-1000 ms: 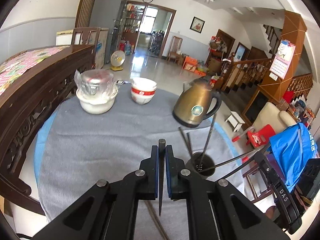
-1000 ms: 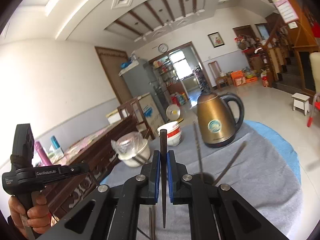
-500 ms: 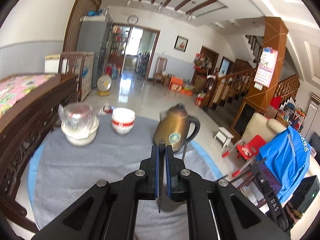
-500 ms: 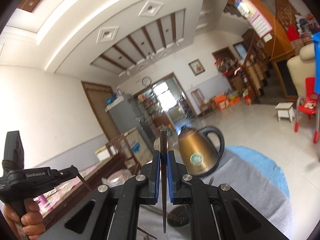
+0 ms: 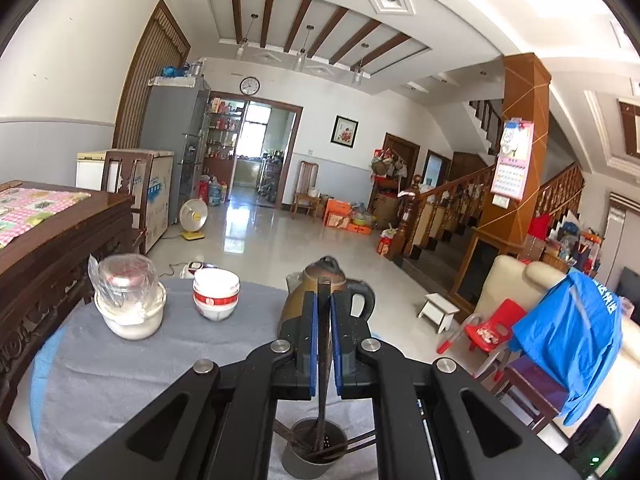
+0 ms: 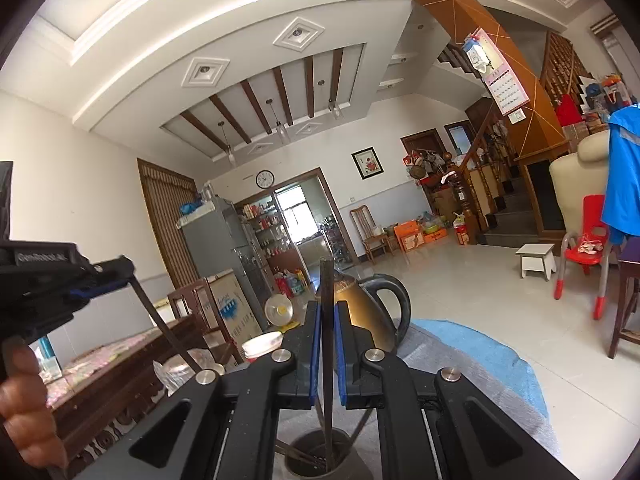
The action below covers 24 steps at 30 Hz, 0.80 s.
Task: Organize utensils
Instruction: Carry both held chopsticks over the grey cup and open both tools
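My left gripper (image 5: 323, 312) is shut on a dark chopstick (image 5: 322, 360) held upright; its lower end reaches into the grey utensil cup (image 5: 316, 454) below, which holds a few more chopsticks. My right gripper (image 6: 327, 320) is shut on another dark chopstick (image 6: 327, 360), also upright, with its lower end inside the same cup (image 6: 318, 460). The left gripper also shows at the left of the right wrist view (image 6: 100, 280), gripping its slanting chopstick.
On the grey cloth over the round table (image 5: 120, 372) stand a bronze kettle (image 5: 296, 300), a red-banded white bowl stack (image 5: 216, 296) and a white bowl with a wrapped glass lid (image 5: 128, 304). A dark carved wooden bench (image 5: 48, 264) stands at the left.
Both grippers tilted up from the table and moved over the cup. The chopsticks they hold now stand with their lower ends inside the cup.
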Each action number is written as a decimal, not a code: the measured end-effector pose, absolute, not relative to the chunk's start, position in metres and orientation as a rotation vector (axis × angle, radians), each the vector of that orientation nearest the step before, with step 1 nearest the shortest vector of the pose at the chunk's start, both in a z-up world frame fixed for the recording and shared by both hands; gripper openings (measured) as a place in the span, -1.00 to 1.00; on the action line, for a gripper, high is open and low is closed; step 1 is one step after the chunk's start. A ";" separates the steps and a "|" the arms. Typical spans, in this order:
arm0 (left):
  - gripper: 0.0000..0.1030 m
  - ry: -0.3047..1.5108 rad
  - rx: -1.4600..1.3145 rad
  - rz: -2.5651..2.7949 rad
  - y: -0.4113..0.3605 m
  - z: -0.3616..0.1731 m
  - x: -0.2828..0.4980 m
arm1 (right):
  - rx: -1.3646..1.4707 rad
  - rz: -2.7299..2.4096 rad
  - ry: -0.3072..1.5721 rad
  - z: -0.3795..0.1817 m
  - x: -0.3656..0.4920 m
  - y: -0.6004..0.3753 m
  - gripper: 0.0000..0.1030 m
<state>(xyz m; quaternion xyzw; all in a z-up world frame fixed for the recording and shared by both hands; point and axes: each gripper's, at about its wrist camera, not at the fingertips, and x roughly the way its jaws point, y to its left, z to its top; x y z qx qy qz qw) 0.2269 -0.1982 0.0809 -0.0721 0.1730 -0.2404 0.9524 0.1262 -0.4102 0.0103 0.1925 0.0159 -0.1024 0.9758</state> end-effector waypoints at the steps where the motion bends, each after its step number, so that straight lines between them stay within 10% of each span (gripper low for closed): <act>1: -0.87 0.365 -0.141 -0.481 -0.202 0.073 0.231 | 0.389 -0.205 0.041 0.008 0.127 -0.410 -0.86; 12: -0.83 0.484 -0.086 -0.436 -0.201 0.034 0.240 | 0.465 -0.130 0.162 -0.013 0.133 -0.419 -0.80; 17: -0.09 0.468 -0.057 -0.427 -0.191 0.030 0.226 | 0.519 -0.074 0.218 -0.021 0.138 -0.423 -0.79; 24: 0.09 0.483 -0.020 -0.390 -0.161 0.020 0.219 | 0.557 -0.042 0.242 -0.030 0.130 -0.425 -0.79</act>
